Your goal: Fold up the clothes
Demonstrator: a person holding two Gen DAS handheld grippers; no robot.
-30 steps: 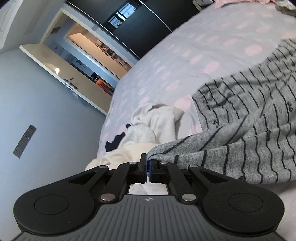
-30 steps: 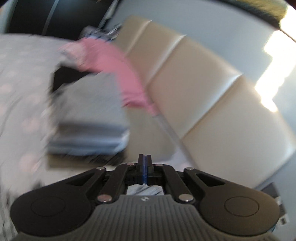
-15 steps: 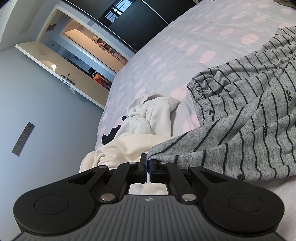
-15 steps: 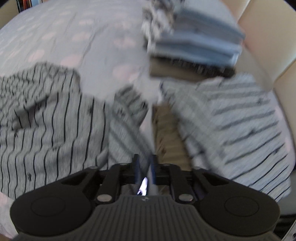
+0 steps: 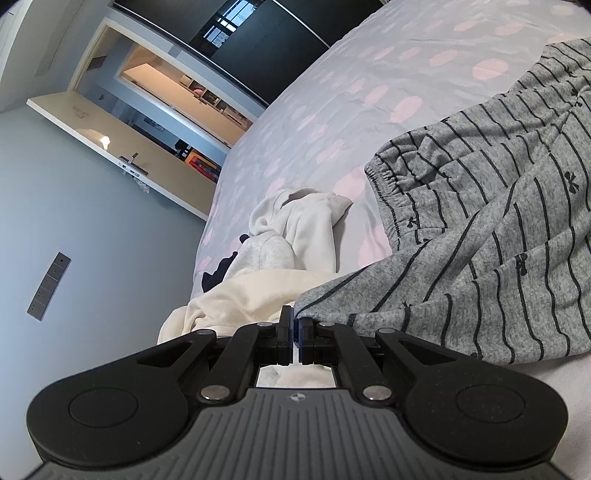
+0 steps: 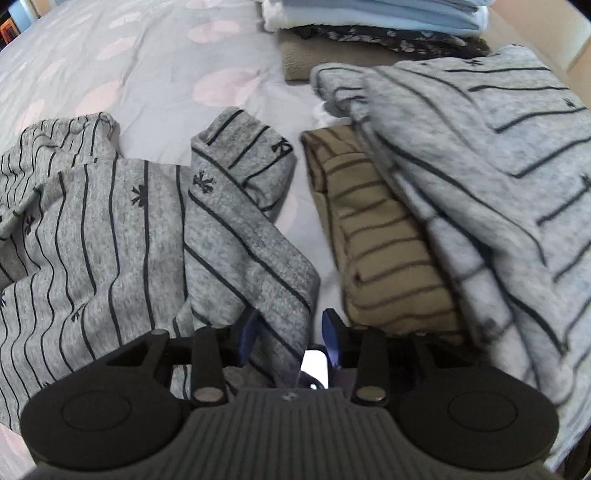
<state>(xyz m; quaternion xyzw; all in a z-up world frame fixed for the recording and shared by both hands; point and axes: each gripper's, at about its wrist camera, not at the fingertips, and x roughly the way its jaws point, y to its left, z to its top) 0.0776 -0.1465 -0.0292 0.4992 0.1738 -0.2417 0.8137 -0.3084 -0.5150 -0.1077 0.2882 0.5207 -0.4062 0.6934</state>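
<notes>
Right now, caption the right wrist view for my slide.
Open right gripper straddling a corner of grey striped pyjama bottoms beside folded clothes.

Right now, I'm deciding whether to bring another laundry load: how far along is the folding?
Done: a folded stack and folded striped pieces on the bed. In hand: the left gripper pinches the grey striped pants; the right gripper is open around another edge. Left: a crumpled cream pile.

Open bedspread [image 6: 155, 92] lies far left, beyond the striped grey garment [image 6: 110, 229]. Folded stacks [image 6: 461, 177] block the right side. A narrow gap of bedspread separates garment and stacks.
</notes>
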